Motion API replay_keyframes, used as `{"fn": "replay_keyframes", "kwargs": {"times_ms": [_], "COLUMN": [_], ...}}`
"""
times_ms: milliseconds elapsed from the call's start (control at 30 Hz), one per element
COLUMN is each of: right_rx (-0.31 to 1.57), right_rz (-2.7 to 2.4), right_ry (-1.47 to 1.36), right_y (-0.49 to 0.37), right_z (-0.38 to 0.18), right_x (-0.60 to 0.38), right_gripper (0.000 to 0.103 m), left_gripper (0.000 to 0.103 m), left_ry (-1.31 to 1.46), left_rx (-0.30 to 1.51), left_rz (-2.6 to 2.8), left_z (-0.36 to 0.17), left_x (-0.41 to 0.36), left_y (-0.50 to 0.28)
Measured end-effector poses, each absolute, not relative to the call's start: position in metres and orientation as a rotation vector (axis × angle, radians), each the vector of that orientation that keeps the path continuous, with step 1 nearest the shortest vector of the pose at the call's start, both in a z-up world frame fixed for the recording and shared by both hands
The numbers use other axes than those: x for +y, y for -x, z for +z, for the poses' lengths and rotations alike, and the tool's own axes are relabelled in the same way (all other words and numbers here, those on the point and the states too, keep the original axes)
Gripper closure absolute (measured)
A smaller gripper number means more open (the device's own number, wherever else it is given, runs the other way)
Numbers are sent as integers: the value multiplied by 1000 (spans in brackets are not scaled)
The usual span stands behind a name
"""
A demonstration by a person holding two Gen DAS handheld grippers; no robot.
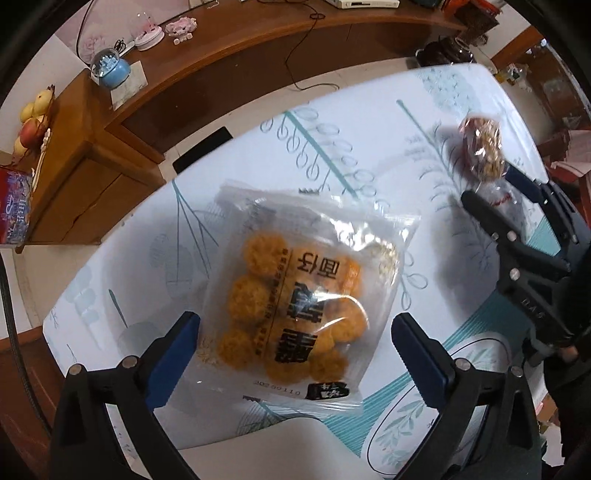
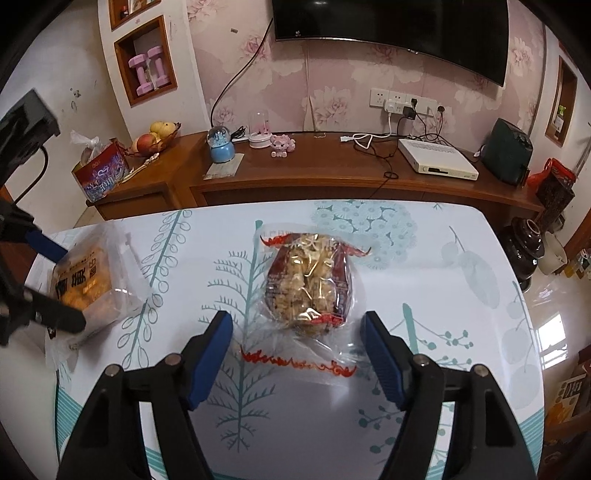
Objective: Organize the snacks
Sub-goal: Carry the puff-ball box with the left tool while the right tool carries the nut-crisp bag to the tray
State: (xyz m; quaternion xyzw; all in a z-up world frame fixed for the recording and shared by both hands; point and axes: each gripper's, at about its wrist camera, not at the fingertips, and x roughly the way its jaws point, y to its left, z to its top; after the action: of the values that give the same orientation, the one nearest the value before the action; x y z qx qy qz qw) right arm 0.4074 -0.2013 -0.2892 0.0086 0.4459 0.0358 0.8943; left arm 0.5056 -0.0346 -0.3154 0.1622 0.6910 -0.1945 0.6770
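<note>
Fingers of the left gripper [image 1: 295, 354] stand wide apart over a clear bag of round yellow snacks [image 1: 295, 299], not pressing it. Fingers of the right gripper [image 2: 297, 360] are also apart, on both sides of a red-printed snack bag [image 2: 308, 286]. Both bags lie on the white counter [image 2: 424, 258] with teal leaf prints, the yellow one at the left. Behind, a brown sideboard [image 2: 314, 173] stands by flowered wallpaper [image 2: 332, 85] under a television [image 2: 388, 26].

Left tool [image 1: 295, 354] points down, jaws wide open, straddling a clear snack bag [image 1: 295, 295] of orange balls lying flat on the tabletop [image 1: 369, 129]. Pads not touching it. Right tool [image 1: 495, 192] at a red-and-clear snack bag [image 1: 484, 147]; contact unclear.
</note>
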Motion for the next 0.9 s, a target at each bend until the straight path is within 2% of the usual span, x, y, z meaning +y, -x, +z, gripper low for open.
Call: {"fn": "replay_keyframes", "kwargs": {"times_ms": [233,433,600,900], "right_rx": [923,950,962,992], "right_rz": [78,107,130,150], "right_ry": [-17,-28,-58,-181], "right_y": [-407,-401,-390,-356], "right_z": [-287,-284,-283,-277], "right_x": [-203,-204,-205,-212], "right_gripper": [42,43,43,44], "left_gripper": [2,16,24,25], "left_ry": [-341,-328,-314,-279], "left_rx": [1584,1585,1595,1548], "left_rz": [-378,-339,-348,-408], "left_z": [-328,-326,-322,-290], "left_x": [-33,-28,-32,-48], "left_y": [-513,-516,-508,-494]}}
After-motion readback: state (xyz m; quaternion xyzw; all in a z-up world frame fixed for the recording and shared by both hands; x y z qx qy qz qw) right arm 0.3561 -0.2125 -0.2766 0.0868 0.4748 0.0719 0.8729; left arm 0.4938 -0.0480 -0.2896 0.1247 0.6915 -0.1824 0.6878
